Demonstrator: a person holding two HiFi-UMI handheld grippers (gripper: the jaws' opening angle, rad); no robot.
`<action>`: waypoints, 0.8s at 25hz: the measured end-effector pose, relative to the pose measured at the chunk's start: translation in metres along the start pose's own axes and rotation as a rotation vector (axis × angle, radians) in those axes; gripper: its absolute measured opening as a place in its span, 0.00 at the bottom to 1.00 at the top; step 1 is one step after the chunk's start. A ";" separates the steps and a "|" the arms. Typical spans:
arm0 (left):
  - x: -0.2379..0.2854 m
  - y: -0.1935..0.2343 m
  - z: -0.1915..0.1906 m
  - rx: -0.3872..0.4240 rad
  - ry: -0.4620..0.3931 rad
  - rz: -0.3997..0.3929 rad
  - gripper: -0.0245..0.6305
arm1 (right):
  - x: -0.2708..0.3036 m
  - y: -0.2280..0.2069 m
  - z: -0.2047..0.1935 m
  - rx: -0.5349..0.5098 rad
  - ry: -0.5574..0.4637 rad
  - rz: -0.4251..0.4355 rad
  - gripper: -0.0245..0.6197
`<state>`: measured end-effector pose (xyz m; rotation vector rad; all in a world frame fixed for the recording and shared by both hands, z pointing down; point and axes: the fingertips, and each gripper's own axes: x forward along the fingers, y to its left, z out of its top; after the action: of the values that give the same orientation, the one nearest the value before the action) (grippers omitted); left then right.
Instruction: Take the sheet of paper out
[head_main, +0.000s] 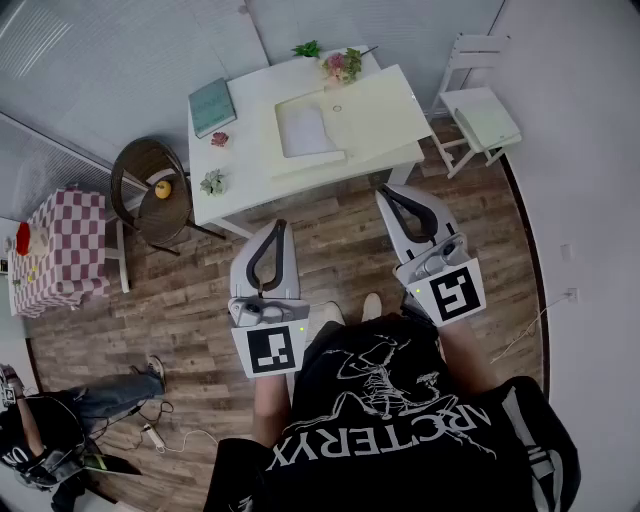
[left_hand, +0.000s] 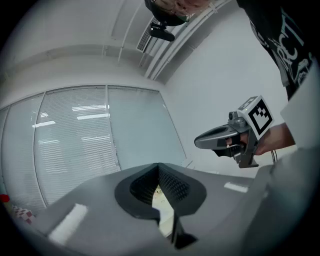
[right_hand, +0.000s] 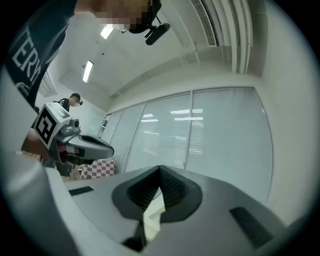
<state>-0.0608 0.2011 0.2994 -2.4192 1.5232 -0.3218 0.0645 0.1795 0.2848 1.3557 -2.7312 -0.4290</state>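
Note:
A white sheet of paper lies inside an open cream folder on the white table ahead. Both grippers are held over the wooden floor, short of the table and touching nothing. My left gripper is shut and empty, its tip near the table's front edge. My right gripper is also shut and empty, just below the table's front right corner. In the left gripper view the jaws meet at a point, with the right gripper beside them. The right gripper view shows closed jaws and the left gripper.
A green book and small plants sit on the table. A white chair stands at the right, a round wicker chair and a checkered table at the left. A person and cables are at the bottom left.

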 end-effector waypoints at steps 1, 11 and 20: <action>0.001 0.000 0.000 0.001 0.002 0.000 0.06 | 0.000 -0.001 0.000 0.002 -0.002 -0.002 0.05; 0.004 -0.004 -0.001 0.010 0.008 -0.003 0.05 | 0.000 0.006 -0.002 0.034 -0.033 0.053 0.06; 0.017 -0.009 0.001 0.015 0.010 0.003 0.06 | 0.003 -0.008 -0.006 0.053 -0.033 0.064 0.06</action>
<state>-0.0456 0.1891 0.3023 -2.4076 1.5226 -0.3442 0.0695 0.1710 0.2887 1.2792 -2.8235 -0.3802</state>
